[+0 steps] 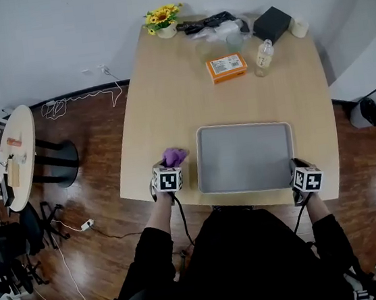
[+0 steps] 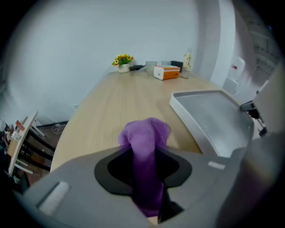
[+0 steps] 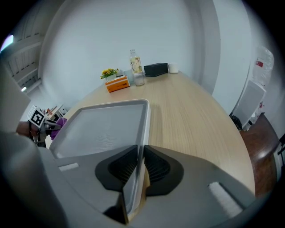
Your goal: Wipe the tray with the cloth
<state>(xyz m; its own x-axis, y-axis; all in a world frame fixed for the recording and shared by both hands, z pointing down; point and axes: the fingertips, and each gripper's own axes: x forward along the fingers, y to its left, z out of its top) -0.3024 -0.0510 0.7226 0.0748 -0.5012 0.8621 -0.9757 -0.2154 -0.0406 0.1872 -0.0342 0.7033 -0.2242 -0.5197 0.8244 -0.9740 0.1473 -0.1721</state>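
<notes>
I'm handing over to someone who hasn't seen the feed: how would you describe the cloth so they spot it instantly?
Find the light wooden table, then the grey tray at its near edge. Just off the tray's left side, the left gripper is shut on a bunched purple cloth. It is the only purple thing on the table.

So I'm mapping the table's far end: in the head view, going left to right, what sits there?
Yellow flowers in a pot → orange box → bottle → small white container. The black items there overlap these, so I've left them out.
</notes>
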